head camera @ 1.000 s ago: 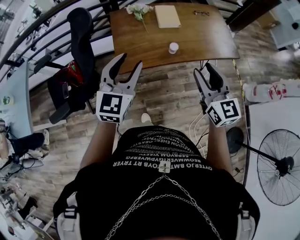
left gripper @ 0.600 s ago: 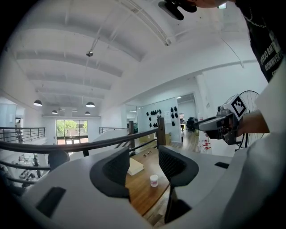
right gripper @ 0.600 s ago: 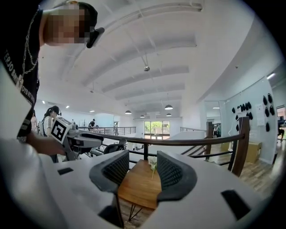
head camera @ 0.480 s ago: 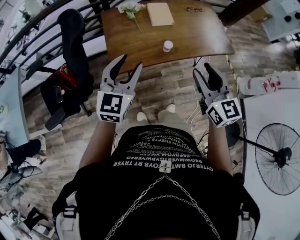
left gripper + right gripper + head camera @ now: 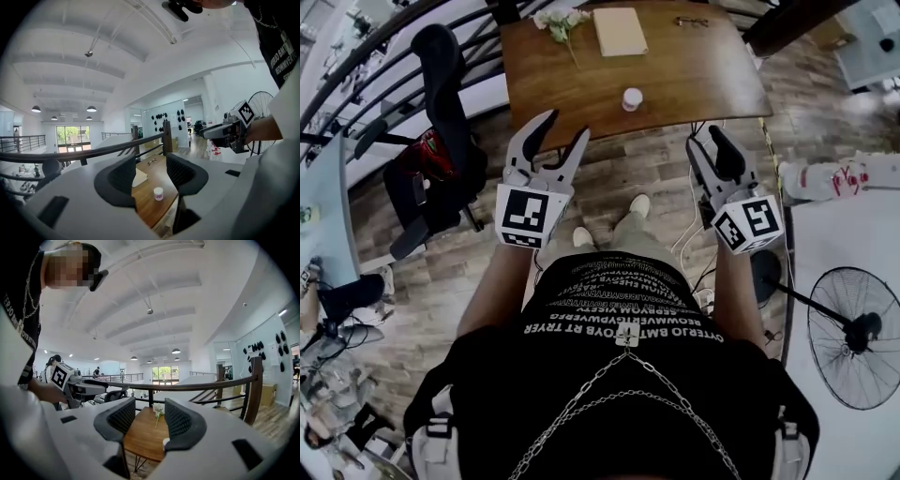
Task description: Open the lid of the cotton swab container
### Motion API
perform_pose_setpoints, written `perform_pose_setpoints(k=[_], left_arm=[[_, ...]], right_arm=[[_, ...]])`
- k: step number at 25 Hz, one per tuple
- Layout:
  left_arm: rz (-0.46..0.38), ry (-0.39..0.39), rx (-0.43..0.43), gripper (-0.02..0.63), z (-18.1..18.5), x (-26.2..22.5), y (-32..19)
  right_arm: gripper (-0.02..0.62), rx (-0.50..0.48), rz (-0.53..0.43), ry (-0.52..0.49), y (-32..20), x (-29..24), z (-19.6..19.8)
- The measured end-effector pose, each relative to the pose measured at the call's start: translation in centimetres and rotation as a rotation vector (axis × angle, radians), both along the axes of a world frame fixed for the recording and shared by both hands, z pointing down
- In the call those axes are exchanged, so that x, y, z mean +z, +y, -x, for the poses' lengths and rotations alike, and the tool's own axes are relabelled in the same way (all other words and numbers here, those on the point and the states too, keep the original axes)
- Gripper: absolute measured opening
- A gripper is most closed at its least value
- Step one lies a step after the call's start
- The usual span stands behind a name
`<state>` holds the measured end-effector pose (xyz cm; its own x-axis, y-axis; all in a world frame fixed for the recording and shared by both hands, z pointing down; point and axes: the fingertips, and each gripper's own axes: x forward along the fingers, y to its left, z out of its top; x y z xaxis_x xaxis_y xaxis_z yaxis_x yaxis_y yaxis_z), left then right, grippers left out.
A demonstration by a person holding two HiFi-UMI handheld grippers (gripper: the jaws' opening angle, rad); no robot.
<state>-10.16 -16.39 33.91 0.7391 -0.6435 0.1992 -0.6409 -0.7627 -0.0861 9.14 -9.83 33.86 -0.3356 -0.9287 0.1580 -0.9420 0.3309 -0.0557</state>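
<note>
I'm holding left claw (image 5: 563, 127) and right claw (image 5: 705, 141) released, empty, pointing at the cotton swab container (image 5: 632, 98) sitting well ahead on the worktop (image 5: 694, 75).

The right gripper (image 5: 149, 420) fills the lower half, its two dark ribbed jaws standing apart with nothing between them. Through the gap lies a wooden table (image 5: 140, 439), with white flowers (image 5: 158, 408) at its far edge, towards 12 o'clock. A small white container (image 5: 165, 442) peeks out beside the inner edge of the jaw at 5 o'clock, partly hidden by it. At 9 o'clock the left gripper (image 5: 98, 389) points inward, its marker cube (image 5: 60, 376) at its outer end. A dark railing (image 5: 206, 386) runs from centre towards 3 o'clock. A black printed shirt (image 5: 18, 310) sits at 10 o'clock, ceiling lamps (image 5: 176, 351) just above centre
</note>
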Motion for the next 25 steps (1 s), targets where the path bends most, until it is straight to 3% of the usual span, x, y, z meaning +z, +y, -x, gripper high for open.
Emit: perform_pose_setpoints(k=[14,25], left_arm=[[0.08,-0.032,-0.08,0.213,-5.8,4.9,-3.1],[0.044,-0.036,-0.151,0.213,-11.8,4.2,-6.3]], right_arm=[[0.183,-0.12,0.045,-0.037,-6.1,3.2,-4.9],[0.183,-0.231,0.036,-0.059,-10.7,3.7,-10.1]])
